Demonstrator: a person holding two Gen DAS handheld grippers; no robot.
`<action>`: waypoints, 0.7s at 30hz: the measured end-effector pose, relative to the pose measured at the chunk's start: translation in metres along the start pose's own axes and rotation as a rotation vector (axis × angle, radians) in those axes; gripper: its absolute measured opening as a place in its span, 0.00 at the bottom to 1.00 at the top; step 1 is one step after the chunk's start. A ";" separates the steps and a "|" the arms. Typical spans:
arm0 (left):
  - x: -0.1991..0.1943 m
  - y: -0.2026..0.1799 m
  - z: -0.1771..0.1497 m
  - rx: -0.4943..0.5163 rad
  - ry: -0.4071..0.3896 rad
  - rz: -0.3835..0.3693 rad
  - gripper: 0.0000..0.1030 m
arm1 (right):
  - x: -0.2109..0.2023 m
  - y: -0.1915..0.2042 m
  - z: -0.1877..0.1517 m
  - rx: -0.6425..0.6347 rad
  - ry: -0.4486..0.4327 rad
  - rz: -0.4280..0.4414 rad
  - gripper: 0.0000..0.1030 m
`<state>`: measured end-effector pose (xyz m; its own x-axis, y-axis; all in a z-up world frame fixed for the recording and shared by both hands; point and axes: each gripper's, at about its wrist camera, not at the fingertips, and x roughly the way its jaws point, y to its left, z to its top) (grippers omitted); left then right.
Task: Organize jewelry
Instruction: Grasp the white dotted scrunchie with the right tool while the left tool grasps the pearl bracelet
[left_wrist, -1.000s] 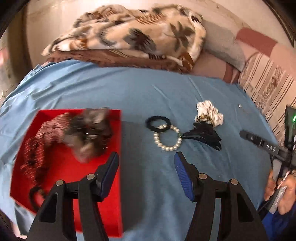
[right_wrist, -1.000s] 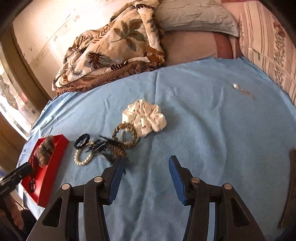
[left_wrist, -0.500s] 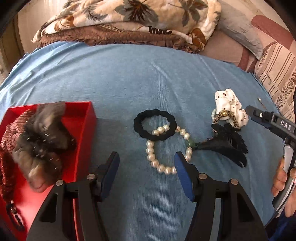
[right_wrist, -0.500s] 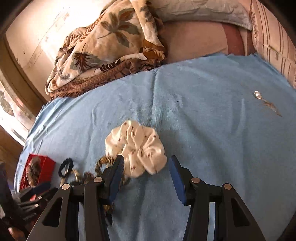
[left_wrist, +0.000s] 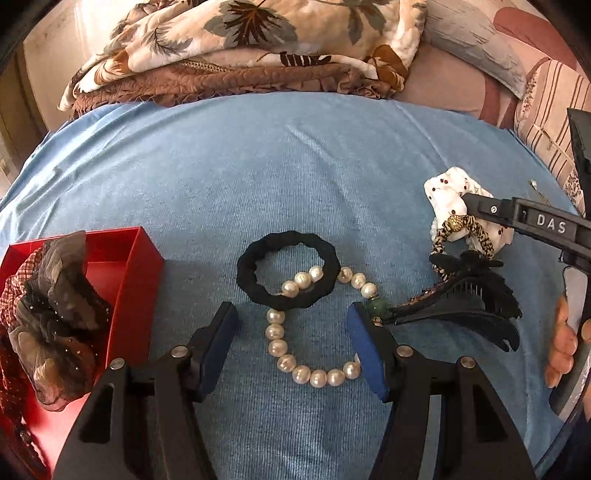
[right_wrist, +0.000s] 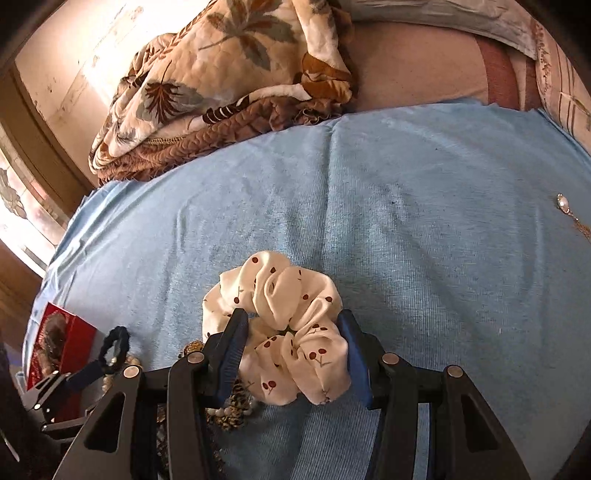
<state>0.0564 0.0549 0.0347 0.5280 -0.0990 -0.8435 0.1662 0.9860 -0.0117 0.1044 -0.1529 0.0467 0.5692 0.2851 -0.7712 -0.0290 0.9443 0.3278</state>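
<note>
I can read just one word. White letters say "DAS" on the black bar of my right gripper (left_wrist: 532, 221), which reaches over the white cherry scrunchie (left_wrist: 447, 195). I see no other words or numbers.

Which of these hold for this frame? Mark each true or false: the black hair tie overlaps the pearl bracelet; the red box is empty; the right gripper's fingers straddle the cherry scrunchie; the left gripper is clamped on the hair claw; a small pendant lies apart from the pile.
1. The black hair tie lies over part of the pearl bracelet. True.
2. The red box is empty. False: it holds a dark sheer scrunchie and red patterned fabric.
3. The right gripper has a finger on each side of the white cherry scrunchie. True.
4. The left gripper is clamped on the black hair claw. False: it is open over the bracelet, with the claw off to its right.
5. A small pendant lies alone on the blue sheet. True.
</note>
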 end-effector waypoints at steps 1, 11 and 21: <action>0.000 0.000 0.000 -0.003 -0.001 0.002 0.59 | 0.001 0.000 0.001 -0.001 -0.001 -0.004 0.53; -0.024 -0.018 -0.003 0.054 -0.012 -0.026 0.09 | -0.012 -0.001 0.005 0.022 -0.014 -0.014 0.15; -0.096 -0.014 -0.017 0.024 -0.097 -0.124 0.09 | -0.072 0.010 0.003 0.029 -0.157 -0.010 0.14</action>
<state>-0.0107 0.0533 0.1065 0.5798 -0.2334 -0.7806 0.2541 0.9621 -0.0989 0.0657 -0.1650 0.1077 0.6906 0.2441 -0.6808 -0.0001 0.9414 0.3374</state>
